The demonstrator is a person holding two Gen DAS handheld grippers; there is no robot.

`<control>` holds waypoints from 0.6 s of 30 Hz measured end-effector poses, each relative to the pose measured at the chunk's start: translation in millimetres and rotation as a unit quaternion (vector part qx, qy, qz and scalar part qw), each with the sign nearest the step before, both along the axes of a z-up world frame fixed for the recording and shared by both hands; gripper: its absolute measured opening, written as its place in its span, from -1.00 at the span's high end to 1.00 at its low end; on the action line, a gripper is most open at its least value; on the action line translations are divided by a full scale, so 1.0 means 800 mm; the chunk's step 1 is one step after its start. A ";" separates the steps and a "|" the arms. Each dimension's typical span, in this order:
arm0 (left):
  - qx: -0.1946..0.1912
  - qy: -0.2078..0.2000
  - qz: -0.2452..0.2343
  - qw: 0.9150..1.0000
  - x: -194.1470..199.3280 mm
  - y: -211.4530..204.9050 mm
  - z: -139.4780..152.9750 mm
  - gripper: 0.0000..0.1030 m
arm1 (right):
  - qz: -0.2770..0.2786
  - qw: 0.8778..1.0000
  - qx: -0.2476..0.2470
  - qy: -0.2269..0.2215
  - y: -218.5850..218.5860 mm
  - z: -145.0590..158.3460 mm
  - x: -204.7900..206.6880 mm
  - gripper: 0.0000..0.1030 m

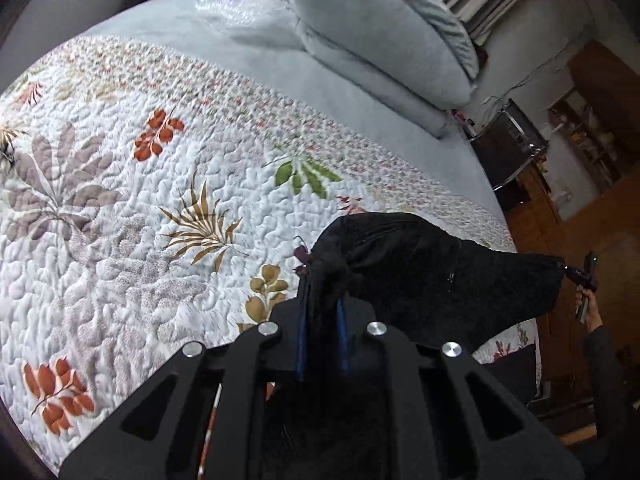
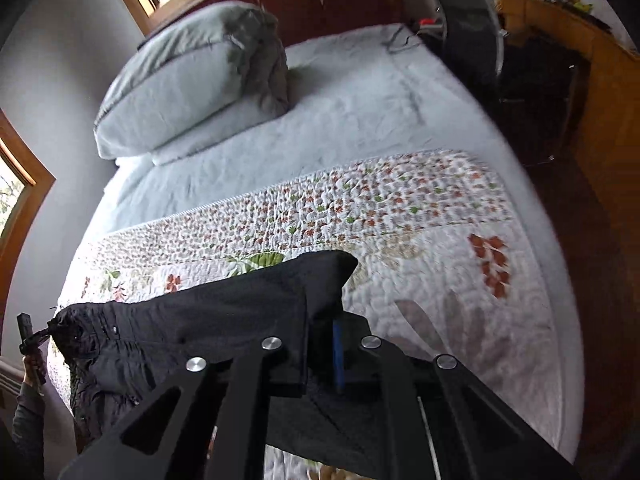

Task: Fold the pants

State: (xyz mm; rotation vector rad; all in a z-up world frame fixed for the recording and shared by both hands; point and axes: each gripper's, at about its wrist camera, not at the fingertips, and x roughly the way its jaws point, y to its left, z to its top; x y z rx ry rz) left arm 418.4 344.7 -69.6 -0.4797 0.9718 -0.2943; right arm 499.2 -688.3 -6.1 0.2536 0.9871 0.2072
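Left gripper (image 1: 322,312) pinches the black pants (image 1: 420,268) tight, lifted over the floral quilt (image 1: 120,208) beneath; right gripper (image 2: 320,344) clamps their other end; pillows (image 2: 192,92) lie beyond.

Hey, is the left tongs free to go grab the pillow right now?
Probably not. The left tongs are shut on the black pants, which the right tongs also hold. The path over the quilt to the pillow looks clear.

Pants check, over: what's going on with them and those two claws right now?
Left gripper and right gripper both shut on the black pants. Pants stretched between them above the floral quilt. Nothing in the way.
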 end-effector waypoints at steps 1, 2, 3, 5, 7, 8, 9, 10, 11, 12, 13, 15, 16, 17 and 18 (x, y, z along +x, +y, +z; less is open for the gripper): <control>-0.002 -0.009 -0.004 1.000 -0.013 0.000 0.011 0.81 | -0.002 1.000 0.002 -0.006 -0.004 0.006 -0.013 0.84; -0.004 -0.016 -0.006 1.000 -0.022 0.000 0.018 0.81 | -0.004 1.000 0.006 -0.014 -0.010 0.012 -0.037 0.84; -0.005 -0.023 -0.009 1.000 -0.036 0.000 0.025 0.81 | -0.006 1.000 0.008 -0.020 -0.015 0.016 -0.058 0.84; -0.013 -0.038 -0.015 0.999 -0.065 0.000 0.036 0.81 | -0.009 0.999 0.011 -0.035 -0.025 0.019 -0.110 0.84; -0.022 -0.050 -0.015 0.998 -0.098 0.000 0.041 0.81 | -0.014 0.999 0.016 -0.049 -0.034 0.016 -0.165 0.84; -0.027 -0.055 -0.015 0.998 -0.114 0.001 0.042 0.81 | -0.016 0.998 0.022 -0.058 -0.038 0.015 -0.187 0.84; -0.033 -0.058 -0.013 0.998 -0.128 0.003 0.041 0.81 | -0.018 0.997 0.025 -0.069 -0.042 0.015 -0.211 0.84; -0.040 -0.060 -0.010 0.997 -0.147 0.005 0.038 0.81 | -0.021 0.996 0.029 -0.083 -0.046 0.011 -0.242 0.84; -0.042 -0.059 -0.009 0.997 -0.160 0.006 0.035 0.81 | -0.023 0.995 0.034 -0.088 -0.050 0.008 -0.262 0.84; -0.044 -0.057 -0.009 0.997 -0.174 0.006 0.032 0.80 | -0.024 0.995 0.031 -0.093 -0.051 0.002 -0.284 0.84; -0.043 -0.055 -0.009 0.998 -0.191 0.007 0.027 0.80 | -0.025 0.994 0.029 -0.098 -0.052 -0.003 -0.301 0.84; -0.052 -0.052 -0.003 0.997 -0.217 0.011 0.019 0.80 | -0.030 0.993 0.035 -0.112 -0.056 -0.017 -0.343 0.84; -0.057 -0.048 0.000 0.997 -0.231 0.013 0.013 0.79 | -0.036 0.991 0.044 -0.118 -0.059 -0.025 -0.363 0.84; -0.056 -0.044 0.002 0.997 -0.243 0.013 0.007 0.79 | -0.039 0.990 0.045 -0.125 -0.061 -0.031 -0.378 0.84; -0.060 -0.040 0.004 0.997 -0.255 0.013 0.001 0.79 | -0.039 0.990 0.040 -0.129 -0.059 -0.035 -0.389 0.84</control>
